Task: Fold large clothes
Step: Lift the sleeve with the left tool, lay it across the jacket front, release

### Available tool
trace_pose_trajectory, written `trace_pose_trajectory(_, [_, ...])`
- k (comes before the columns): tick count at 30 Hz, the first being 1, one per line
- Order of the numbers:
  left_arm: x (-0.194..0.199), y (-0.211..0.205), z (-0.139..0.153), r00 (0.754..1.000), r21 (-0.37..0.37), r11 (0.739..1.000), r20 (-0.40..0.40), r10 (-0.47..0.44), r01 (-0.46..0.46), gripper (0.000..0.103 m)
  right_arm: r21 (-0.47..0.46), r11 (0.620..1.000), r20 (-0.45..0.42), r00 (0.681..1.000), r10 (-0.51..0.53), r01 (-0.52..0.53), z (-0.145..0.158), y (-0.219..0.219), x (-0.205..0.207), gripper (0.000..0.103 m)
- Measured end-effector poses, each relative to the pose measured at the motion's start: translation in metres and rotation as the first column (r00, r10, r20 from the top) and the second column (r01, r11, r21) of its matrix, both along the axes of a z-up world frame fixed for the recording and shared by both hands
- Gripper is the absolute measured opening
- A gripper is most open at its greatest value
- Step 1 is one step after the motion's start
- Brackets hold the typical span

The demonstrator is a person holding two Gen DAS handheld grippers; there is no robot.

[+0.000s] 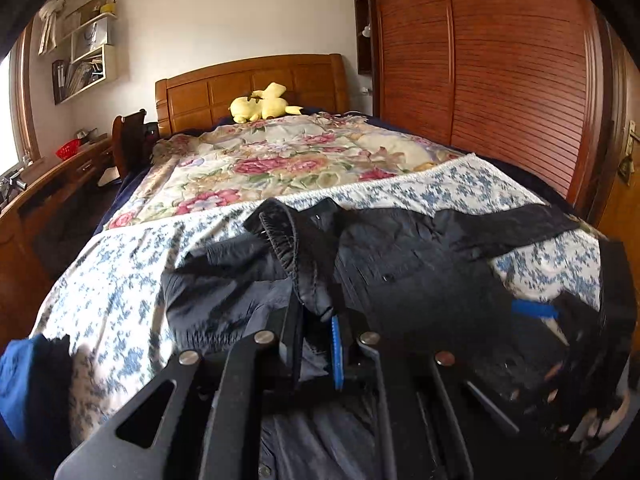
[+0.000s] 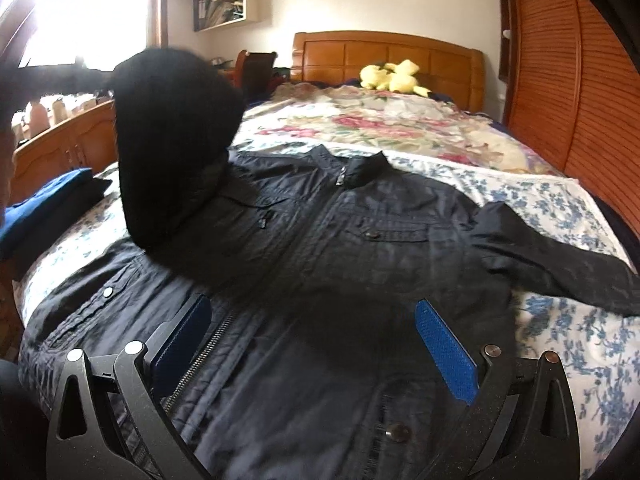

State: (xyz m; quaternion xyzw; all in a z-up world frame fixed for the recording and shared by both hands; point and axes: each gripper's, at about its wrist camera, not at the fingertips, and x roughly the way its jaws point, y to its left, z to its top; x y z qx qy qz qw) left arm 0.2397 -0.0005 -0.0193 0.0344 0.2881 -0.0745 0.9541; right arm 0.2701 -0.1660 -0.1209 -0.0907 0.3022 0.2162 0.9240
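Item: dark jacket (image 2: 360, 240), front up on the blue-flowered sheet (image 2: 560, 208) ahead of my right claw (image 2: 316, 340). That claw hovers spread and empty over the zipper. My left claw (image 1: 318, 320) is pressed together, pinching the elastic cuff (image 1: 288, 248) of one sleeve, lifted over the body. Status, as I judge it: first sleeve fold under way; other sleeve (image 2: 560, 256) lies out to the right, body unfolded. Folded blue garment (image 2: 48, 208) lies left.

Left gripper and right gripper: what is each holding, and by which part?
Left gripper pinches the jacket by its sleeve cuff. Right gripper is open, holding nothing.
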Motion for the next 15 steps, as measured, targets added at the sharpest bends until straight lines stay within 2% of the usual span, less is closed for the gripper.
trace_pose_trajectory(5, [-0.013,-0.009,-0.027,1.000,-0.001,1.000,-0.020,-0.001,0.001,0.015,0.000,1.000,0.001,1.000,-0.012,0.012,0.001,-0.009,0.000,0.103])
trace_pose_trajectory(10, [-0.026,-0.004,-0.054,0.999,-0.050,0.999,-0.052,-0.014,0.012,0.023,0.003,1.000,-0.019,1.000,-0.013,0.013,-0.004,-0.008,0.006,0.103])
trace_pose_trajectory(15, [-0.043,0.003,-0.056,0.999,-0.061,0.998,-0.033,-0.013,0.011,0.029,-0.002,1.000,-0.030,1.000,0.003,-0.003,-0.009,0.003,0.009,0.103])
